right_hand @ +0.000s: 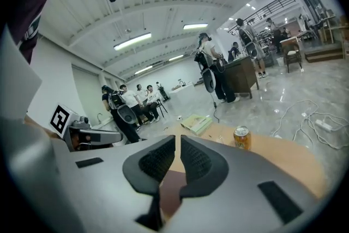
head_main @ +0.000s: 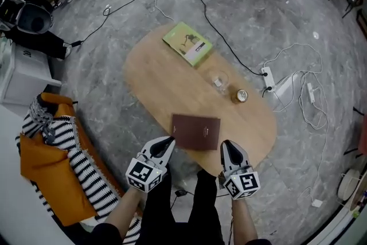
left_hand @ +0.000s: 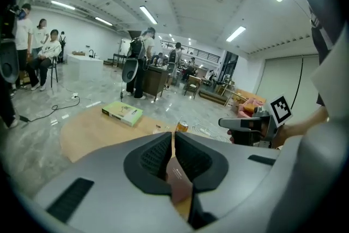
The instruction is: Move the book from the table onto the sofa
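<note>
A dark brown book (head_main: 196, 131) lies flat near the front edge of the oval wooden table (head_main: 155, 77). My left gripper (head_main: 170, 141) hovers just off the book's near left corner, its jaws shut and empty. Off the near right corner, my right gripper (head_main: 225, 146) is also shut on nothing. In the left gripper view the closed jaws (left_hand: 173, 136) point over the book (left_hand: 177, 180), which shows below them. The right gripper view has its closed jaws (right_hand: 178, 139) above the book (right_hand: 172, 188) too. The orange sofa (head_main: 34, 163) with a striped blanket stands to the left.
A green book (head_main: 187, 43) lies at the table's far end, with a clear glass (head_main: 218, 80) and a drink can (head_main: 241, 95) in the middle. Cables and a power strip (head_main: 268, 78) run across the floor to the right. Several people stand and sit in the background.
</note>
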A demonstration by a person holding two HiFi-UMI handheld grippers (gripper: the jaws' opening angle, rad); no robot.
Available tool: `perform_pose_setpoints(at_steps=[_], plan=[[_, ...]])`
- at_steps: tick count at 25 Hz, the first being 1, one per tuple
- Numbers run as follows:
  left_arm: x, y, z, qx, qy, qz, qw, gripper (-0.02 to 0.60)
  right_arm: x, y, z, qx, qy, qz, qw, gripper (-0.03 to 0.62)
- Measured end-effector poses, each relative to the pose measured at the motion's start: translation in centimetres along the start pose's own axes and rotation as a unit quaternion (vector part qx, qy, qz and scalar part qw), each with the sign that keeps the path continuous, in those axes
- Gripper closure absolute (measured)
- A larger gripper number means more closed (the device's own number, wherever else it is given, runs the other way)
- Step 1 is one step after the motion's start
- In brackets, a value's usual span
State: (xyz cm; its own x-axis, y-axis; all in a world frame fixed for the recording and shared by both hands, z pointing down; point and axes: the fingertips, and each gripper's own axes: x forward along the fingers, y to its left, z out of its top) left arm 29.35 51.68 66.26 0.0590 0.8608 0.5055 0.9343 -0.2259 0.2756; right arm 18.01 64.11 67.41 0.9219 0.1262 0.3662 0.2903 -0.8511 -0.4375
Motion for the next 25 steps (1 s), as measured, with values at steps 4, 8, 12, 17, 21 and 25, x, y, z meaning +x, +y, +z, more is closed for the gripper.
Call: perform_pose_setpoints(at_steps=[4, 8, 12, 17, 21, 25], plan=[[2.1, 2.6, -3.7, -0.026, 0.022, 0.003, 0.9994, 0.565, 2.1, -2.0, -3.7, 0.017, 0.038, -0.008, 0.999, 0.568], [4.4, 5.1, -7.8, -0.061, 0.042, 0.010, 0.9972, 0.534, 3.9, -4.2, -7.6, 0.035, 0.072, -0.013, 0.997, 0.562], [6.7, 7.3, -11.9, -0.097, 0.063, 0.014, 0.9931, 0.497, 5.5, -6.1, -11.2, 0.049, 0.103, -0.016, 0.993, 0.529], [9.4, 9.8, -16.3, -0.141, 0.076, 0.020, 0.9869, 0.468, 7.7, -8.1, -15.2, 0.076, 0.124, -0.019, 0.989, 0.485], [11.4, 11.5, -19.4, -0.165, 0.089, 0.028, 0.9819, 0.434, 9.5, -9.6, -17.7, 0.084, 0.132, -0.024, 0.987, 0.451], [12.8, 12.9, -21.5, -0.188, 0.093, 0.040, 0.9768, 0.413, 10.8, -11.7, -19.4, 0.091, 0.136, -0.045, 0.985, 0.417]])
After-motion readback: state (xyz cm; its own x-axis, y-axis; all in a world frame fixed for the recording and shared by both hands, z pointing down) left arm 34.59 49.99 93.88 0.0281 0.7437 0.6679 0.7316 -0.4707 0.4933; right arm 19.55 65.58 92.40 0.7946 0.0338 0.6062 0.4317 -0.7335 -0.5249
